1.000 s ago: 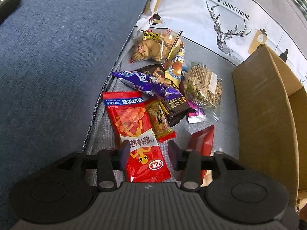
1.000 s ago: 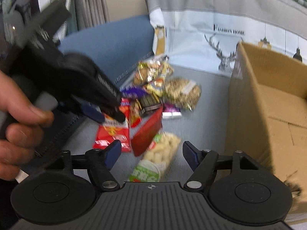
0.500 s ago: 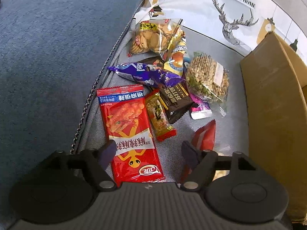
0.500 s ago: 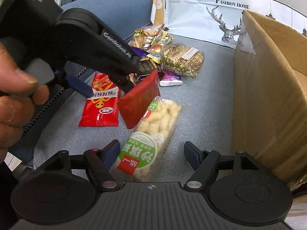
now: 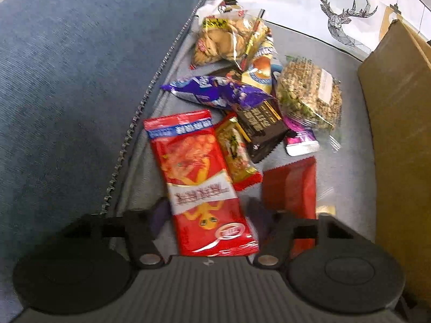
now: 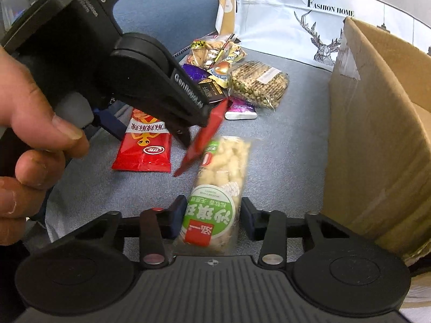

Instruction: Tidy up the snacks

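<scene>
A pile of snack packets lies on the grey cushion. My left gripper [image 5: 207, 215] is open, its fingers on either side of the lower end of a long red packet with a frog picture [image 5: 199, 183]; that packet also shows in the right wrist view [image 6: 145, 145]. A plain red packet [image 5: 291, 185] leans beside its right finger. My right gripper [image 6: 211, 215] has its fingers close on both sides of a clear bag of pale puffs with a green label [image 6: 218, 185]. The left gripper's body [image 6: 150, 86] and the hand fill the left of that view.
An open cardboard box [image 6: 382, 123] stands at the right, its wall [image 5: 398, 123] close to the snacks. Behind lie a purple packet [image 5: 215, 94], a black packet [image 5: 261, 129], a nut bar [image 5: 309, 97] and a cookie bag [image 5: 223, 40]. A blue sofa back [image 5: 80, 67] rises at the left.
My left gripper opened and moved forward over the frog packet. My right gripper moved down onto the puff bag and its fingers narrowed around it. The plain red packet tipped over.
</scene>
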A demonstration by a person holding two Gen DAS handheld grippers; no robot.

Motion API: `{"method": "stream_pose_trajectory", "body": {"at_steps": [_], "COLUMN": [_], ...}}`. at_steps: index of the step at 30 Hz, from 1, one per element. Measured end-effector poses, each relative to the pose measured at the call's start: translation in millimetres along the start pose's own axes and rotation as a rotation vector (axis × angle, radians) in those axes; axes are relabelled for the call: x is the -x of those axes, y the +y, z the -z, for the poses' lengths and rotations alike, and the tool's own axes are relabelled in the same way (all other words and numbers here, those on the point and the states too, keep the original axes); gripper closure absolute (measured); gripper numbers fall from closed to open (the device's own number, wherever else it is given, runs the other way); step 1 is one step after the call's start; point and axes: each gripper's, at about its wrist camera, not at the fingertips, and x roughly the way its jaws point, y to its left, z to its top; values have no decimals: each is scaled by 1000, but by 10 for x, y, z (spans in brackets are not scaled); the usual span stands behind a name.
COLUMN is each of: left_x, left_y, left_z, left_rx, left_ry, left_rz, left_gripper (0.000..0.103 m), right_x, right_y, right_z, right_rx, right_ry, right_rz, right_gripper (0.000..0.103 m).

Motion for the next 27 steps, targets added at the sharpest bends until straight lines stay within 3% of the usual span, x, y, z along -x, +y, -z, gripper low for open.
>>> {"method": "stream_pose_trajectory", "body": {"at_steps": [4,5,6,9,12,18,20,22,25,27], "left_x": [77,101,123,192,241,390,387,375,339,287], "left_y": [97,119,139,184,252,408,450,461,390,325], "left_z": [9,15,16,61,86,123,116,98,71,41], "left_rx": [6,4,-1,-14,-3,57,89,106,101,94], "left_ry": [-30,-36,-43,-55,-63,-92,-98,-94,-91,-82], "left_rz": [1,4,4,29,95,283,277,265,243,187], "left_gripper": [52,58,73,90,93,92,85,61,45,44], "right_x": [51,73,94,162,224,274,269,252,219,202], "right_y": [12,18,25,46,65,99,100,93,89,101], "right_z": [-4,0,3,12,31,46,46,42,36,33], "right_rx": [3,7,13,30,45,63,59,45,36,39], "right_ry": [-10,-15,-20,-35,-44,-42,-36,-30,-26,-26], "right_rz": [-2,-2,0,3,4,5,3,8,9,6], "right_gripper": [64,64,64,65,66,66,64,60,52,49]}}
